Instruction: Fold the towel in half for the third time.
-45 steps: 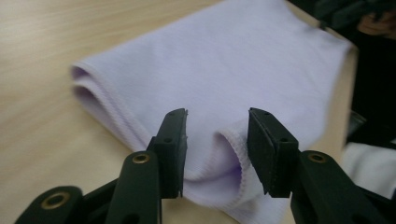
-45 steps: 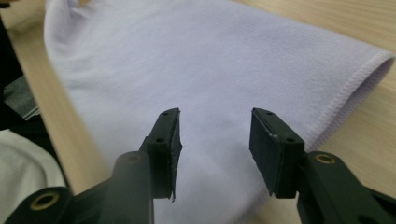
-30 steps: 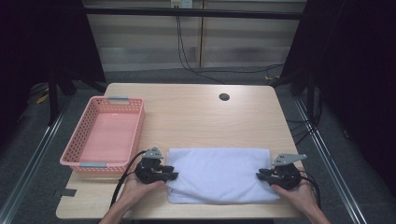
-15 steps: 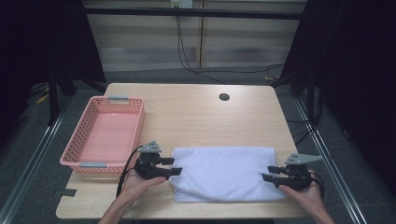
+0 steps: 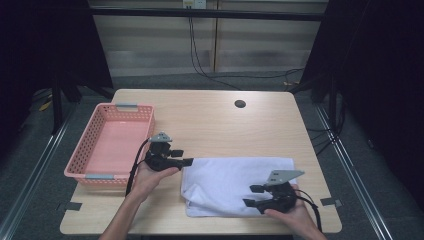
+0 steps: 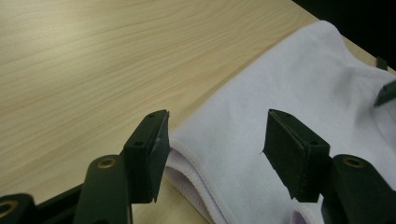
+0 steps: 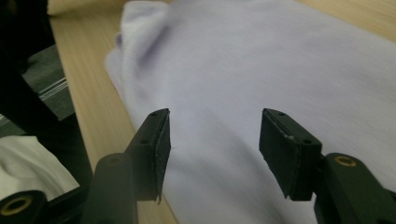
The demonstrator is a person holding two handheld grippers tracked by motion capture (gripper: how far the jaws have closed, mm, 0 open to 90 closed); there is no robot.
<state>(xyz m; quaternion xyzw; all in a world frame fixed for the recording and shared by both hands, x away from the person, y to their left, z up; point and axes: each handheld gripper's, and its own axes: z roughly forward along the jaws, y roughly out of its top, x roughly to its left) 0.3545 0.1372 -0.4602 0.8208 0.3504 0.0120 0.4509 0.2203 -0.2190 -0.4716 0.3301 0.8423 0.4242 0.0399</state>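
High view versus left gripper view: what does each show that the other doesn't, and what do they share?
High view alone: the pink basket left of the cloth, the right hand-held gripper over the cloth's near right part, both hands, and the hole at the table's far side.

Left gripper view alone: the cloth's stacked, hemmed edge between the left hand-held gripper's parted jaws, which have just been opening and do not press it.

Both: the white cloth lying folded on the wooden table, with the left hand-held gripper at its left end.
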